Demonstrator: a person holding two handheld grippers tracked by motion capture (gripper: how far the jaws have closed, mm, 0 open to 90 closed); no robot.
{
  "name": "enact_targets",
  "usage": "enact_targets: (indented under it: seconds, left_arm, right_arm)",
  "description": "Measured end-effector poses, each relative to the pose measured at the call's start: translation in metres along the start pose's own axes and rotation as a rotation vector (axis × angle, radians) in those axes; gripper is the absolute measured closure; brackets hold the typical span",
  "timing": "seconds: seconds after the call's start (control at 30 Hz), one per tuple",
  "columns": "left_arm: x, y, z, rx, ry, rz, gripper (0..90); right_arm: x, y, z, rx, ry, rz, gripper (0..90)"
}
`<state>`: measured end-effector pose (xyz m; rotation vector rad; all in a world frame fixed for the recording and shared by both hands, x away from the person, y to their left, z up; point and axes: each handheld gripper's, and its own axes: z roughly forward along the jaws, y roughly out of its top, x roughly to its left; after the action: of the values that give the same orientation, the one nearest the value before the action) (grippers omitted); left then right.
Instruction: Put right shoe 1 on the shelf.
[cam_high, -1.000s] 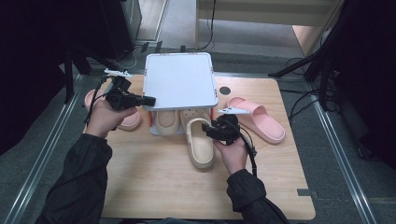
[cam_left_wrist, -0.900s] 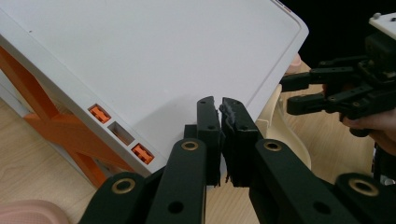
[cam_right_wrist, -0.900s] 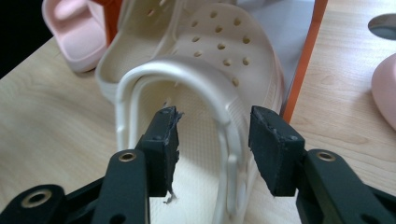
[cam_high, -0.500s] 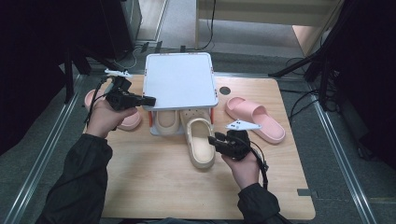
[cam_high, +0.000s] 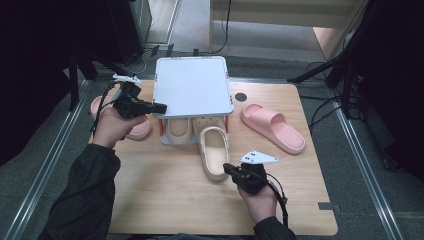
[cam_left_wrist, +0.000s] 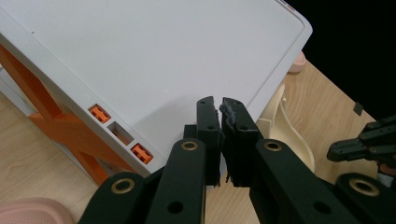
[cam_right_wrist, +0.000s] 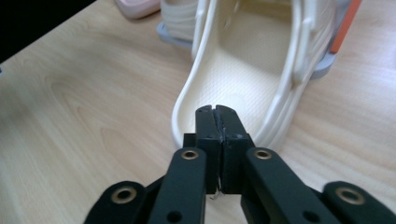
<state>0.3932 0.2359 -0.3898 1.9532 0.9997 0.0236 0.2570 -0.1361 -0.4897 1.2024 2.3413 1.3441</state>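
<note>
High view: right gripper (cam_high: 231, 169) just off the heel of the cream clog (cam_high: 214, 153), jaws pressed together with nothing between them, having just been closing. Right gripper view: same jaws flush against each other, tips in front of the clog's heel rim (cam_right_wrist: 219, 100), whether touching it impossible to tell. Clog flat on the table (cam_high: 165, 200), toe tucked under the front edge of the white rack (cam_high: 192, 87), heel sticking out toward the person. Second cream clog (cam_high: 178, 131) beside it, further under the rack. Left gripper (cam_high: 159, 107) at the rack's left edge, jaws nearly together, a thin gap only, gripping nothing. Left gripper view: tips (cam_left_wrist: 220, 107) over the rack's white top near its corner, orange legs (cam_left_wrist: 42, 100) below. Pink slide (cam_high: 272, 126) on the table right of the rack, well apart from the clog. Another pink slide (cam_high: 132, 129) left of the rack, partly hidden under the left hand (cam_high: 112, 127).
</note>
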Motion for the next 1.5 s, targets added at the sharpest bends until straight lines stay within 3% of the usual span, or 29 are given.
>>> enact_targets:
  seconds: [0.23,0.4,0.63,0.8,1.0,1.33,1.5]
  left_arm:
    - [0.0,0.0,0.0,0.0,-0.001,-0.001,85.6]
    - [0.0,0.0,0.0,0.001,0.005,-0.005,86.4]
    - [0.0,0.0,0.0,0.0,0.003,-0.002,86.3]
    - [0.001,0.0,0.0,0.001,-0.003,-0.003,86.2]
    - [0.001,0.0,0.0,0.001,-0.002,-0.001,86.1]
    - [0.001,0.0,0.0,0.001,-0.008,-0.001,86.2]
    - [0.001,0.0,0.0,0.001,-0.007,-0.001,86.2]
  right_arm:
    - [0.012,-0.018,0.001,0.029,-0.003,-0.045,90.0]
    - [0.015,-0.03,0.005,0.072,0.023,-0.03,90.0]
    - [0.017,-0.035,0.015,0.121,0.005,-0.047,90.0]
    - [0.015,-0.031,0.023,0.12,-0.007,-0.037,90.0]
    - [0.017,-0.024,0.027,0.122,-0.003,-0.065,90.0]
    - [0.015,-0.001,0.038,0.105,0.007,-0.092,90.0]
    - [0.006,0.014,0.054,0.12,0.007,-0.098,90.0]
